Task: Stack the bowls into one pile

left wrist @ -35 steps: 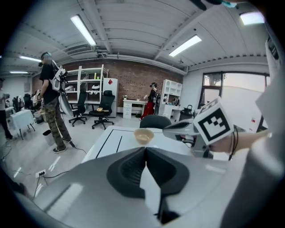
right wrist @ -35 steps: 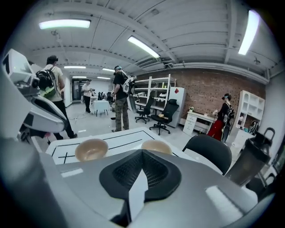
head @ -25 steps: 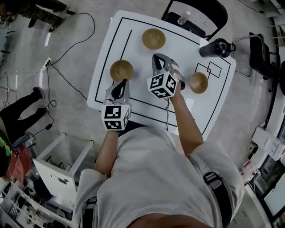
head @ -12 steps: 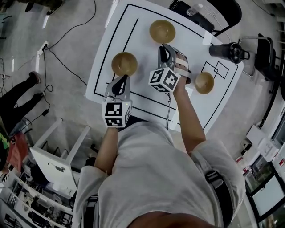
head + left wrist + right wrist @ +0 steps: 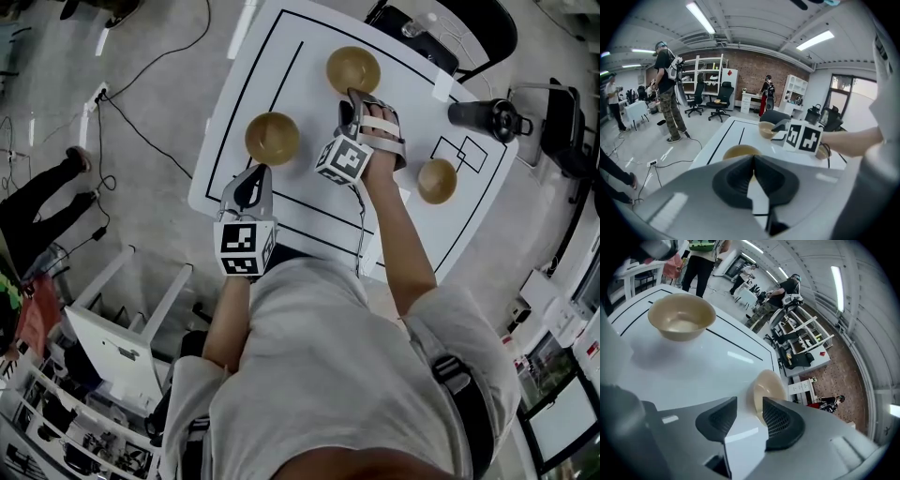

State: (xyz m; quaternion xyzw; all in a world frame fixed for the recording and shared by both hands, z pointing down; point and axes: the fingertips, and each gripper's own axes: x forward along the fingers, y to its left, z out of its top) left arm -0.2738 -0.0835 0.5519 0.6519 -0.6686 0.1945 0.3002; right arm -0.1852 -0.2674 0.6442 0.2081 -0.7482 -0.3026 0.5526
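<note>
While the right gripper (image 5: 750, 408) is pointed down at the white table (image 5: 292, 199), its jaws are seen well apart, having just been opening, and nothing is pressed between the pads. One tan bowl (image 5: 767, 388) is found just ahead of its tips, its rim showing through the gap but untouched. A second bowl (image 5: 682, 317) is set further off to that gripper's left, upright. The same second bowl is met directly ahead of the left gripper (image 5: 753, 160), near its tips yet apart from them. The left gripper's pads are brought together at the tip, with nothing held between them. A third bowl (image 5: 437, 180) is placed to the right of the right gripper, near the hand that carries it and well apart from the other two. All three bowls are stood singly on the table; none is nested in another. A dark bottle (image 5: 487, 114) is seen beyond the third bowl, by the table's far corner.
</note>
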